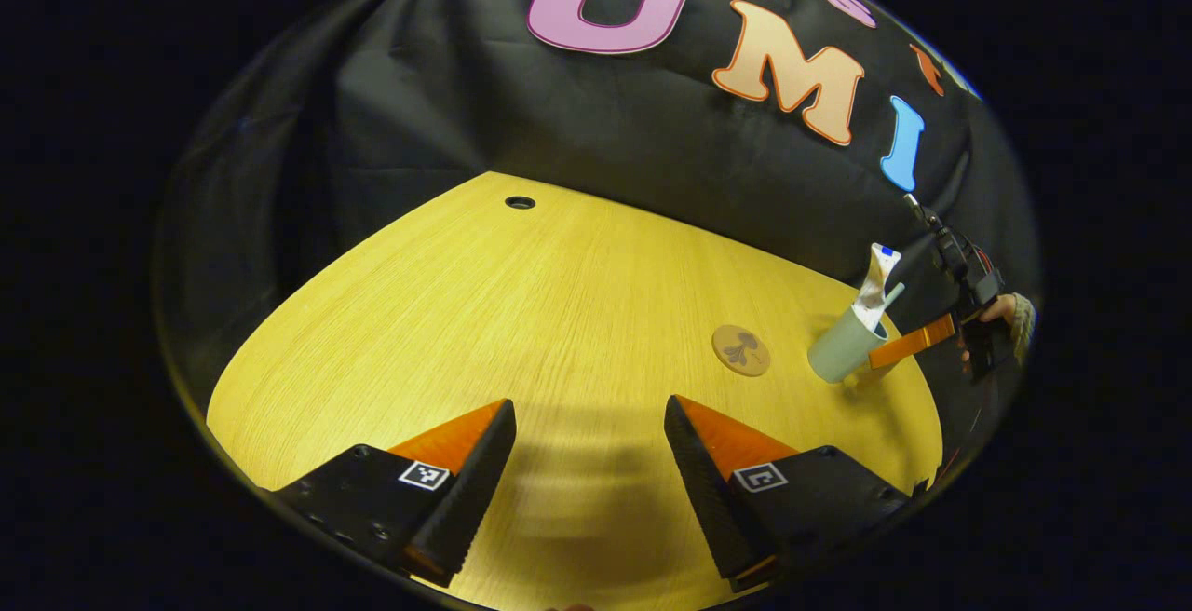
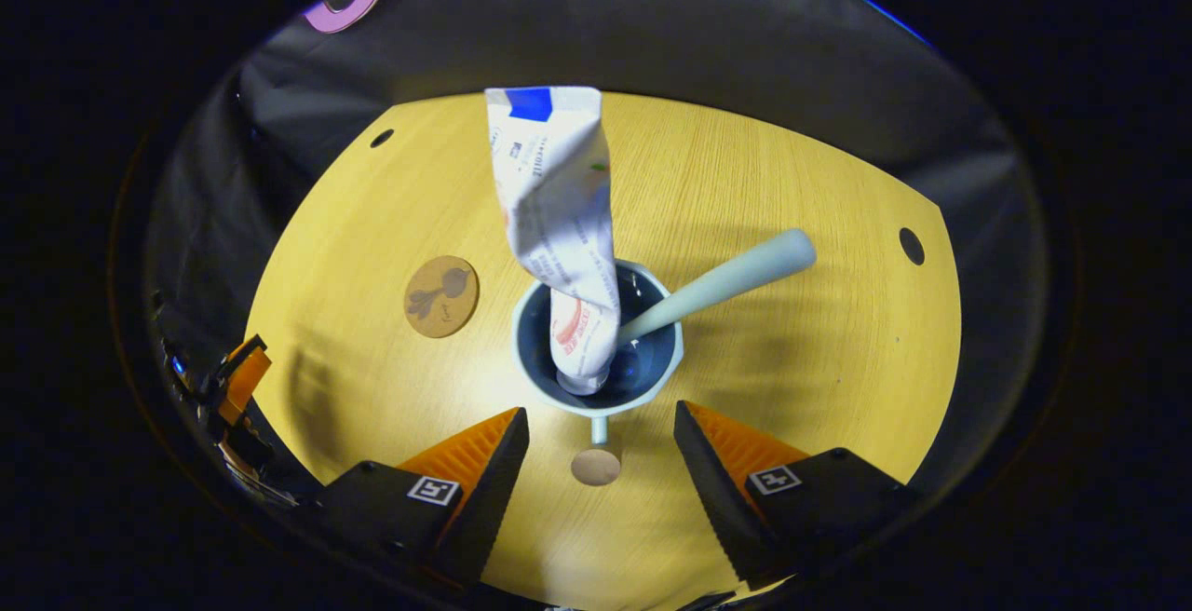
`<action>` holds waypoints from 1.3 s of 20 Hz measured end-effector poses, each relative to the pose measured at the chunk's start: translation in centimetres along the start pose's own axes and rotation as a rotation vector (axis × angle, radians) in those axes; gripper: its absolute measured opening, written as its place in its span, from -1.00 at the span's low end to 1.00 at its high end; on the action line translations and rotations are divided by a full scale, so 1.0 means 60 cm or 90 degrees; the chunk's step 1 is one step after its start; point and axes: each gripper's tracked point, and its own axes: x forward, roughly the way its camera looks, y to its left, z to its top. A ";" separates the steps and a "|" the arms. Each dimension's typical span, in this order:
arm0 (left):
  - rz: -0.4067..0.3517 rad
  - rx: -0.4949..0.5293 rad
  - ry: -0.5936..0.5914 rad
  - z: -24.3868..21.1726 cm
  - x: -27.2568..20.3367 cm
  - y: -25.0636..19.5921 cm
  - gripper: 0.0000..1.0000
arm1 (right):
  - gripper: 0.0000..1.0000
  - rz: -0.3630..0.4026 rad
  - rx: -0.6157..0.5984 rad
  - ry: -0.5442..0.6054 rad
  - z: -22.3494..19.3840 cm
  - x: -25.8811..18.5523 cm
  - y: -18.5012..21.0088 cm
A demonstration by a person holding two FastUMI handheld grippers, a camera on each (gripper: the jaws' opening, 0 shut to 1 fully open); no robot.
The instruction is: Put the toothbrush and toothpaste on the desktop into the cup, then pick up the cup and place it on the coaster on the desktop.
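Right gripper view: cup (image 2: 598, 386) holding toothpaste (image 2: 559, 220) and toothbrush (image 2: 717, 280); both hand-held grippers (image 2: 601, 448) (image 1: 589, 443) spread, empty.

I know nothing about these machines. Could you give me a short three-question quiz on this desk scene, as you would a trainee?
1. True or false: the toothpaste and the toothbrush are already in the cup.
2. Where does the cup stand? A) on the coaster B) on the bare desk, beside the coaster C) held up in the air
3. Fill in: the jaws of the right gripper are ___, one on each side of the cup's handle.

Key: 1 true; 2 B; 3 open
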 end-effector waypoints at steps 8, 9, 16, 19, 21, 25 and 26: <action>-0.010 -0.018 0.016 -0.005 0.000 0.010 0.89 | 0.28 -0.020 0.015 0.043 -0.001 0.029 -0.004; -0.013 -0.020 0.018 -0.002 0.002 0.008 0.88 | 0.21 -0.023 0.013 0.050 -0.007 0.032 -0.004; -0.032 -0.004 0.030 -0.008 0.014 -0.002 0.88 | -0.46 -0.032 0.023 0.061 -0.011 0.031 -0.003; -0.039 -0.003 0.032 -0.006 0.012 -0.005 0.88 | -0.51 -0.030 0.019 0.058 -0.006 0.028 -0.003; -0.043 -0.005 0.033 -0.006 0.013 -0.008 0.88 | -0.54 -0.028 0.018 0.058 -0.008 0.031 -0.001; -0.048 -0.009 0.038 -0.006 0.013 -0.015 0.88 | -0.54 -0.044 0.015 0.052 -0.005 0.027 0.001; -0.049 -0.010 0.037 -0.006 0.014 -0.016 0.88 | -0.57 -0.045 0.012 0.047 -0.005 0.027 0.004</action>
